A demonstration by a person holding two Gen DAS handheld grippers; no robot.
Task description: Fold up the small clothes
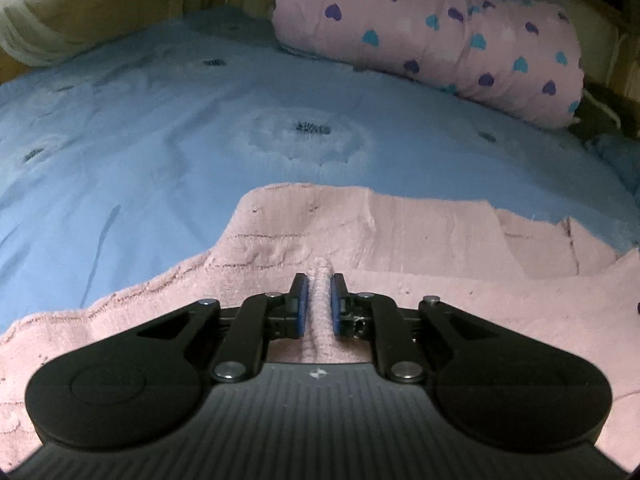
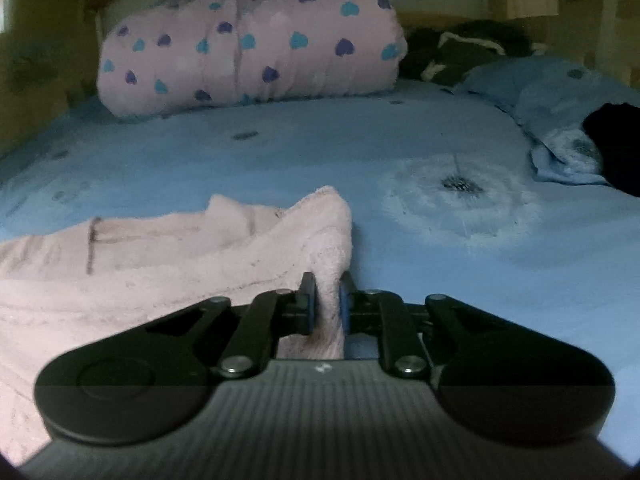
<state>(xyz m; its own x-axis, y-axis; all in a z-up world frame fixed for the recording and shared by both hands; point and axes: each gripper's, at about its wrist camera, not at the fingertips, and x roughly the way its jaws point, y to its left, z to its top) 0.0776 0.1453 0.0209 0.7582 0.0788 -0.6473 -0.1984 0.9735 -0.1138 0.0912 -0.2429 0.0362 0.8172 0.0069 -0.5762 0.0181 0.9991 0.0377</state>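
Note:
A pale pink fleece garment (image 1: 400, 232) lies on the blue bed sheet (image 1: 160, 140), spread across the lower part of the left wrist view. My left gripper (image 1: 319, 280) is shut on a pinched ridge of the pink garment. In the right wrist view the same garment (image 2: 160, 248) lies at the left, with its right edge lifted into a fold. My right gripper (image 2: 328, 284) is shut on that lifted edge, and the blue sheet (image 2: 440, 272) lies to its right.
A rolled pink quilt with blue and purple hearts (image 1: 440, 28) (image 2: 248, 48) lies at the head of the bed. Dark clothes (image 2: 468, 52) and a blue pillow (image 2: 560, 120) with a black item (image 2: 616, 148) sit at the right.

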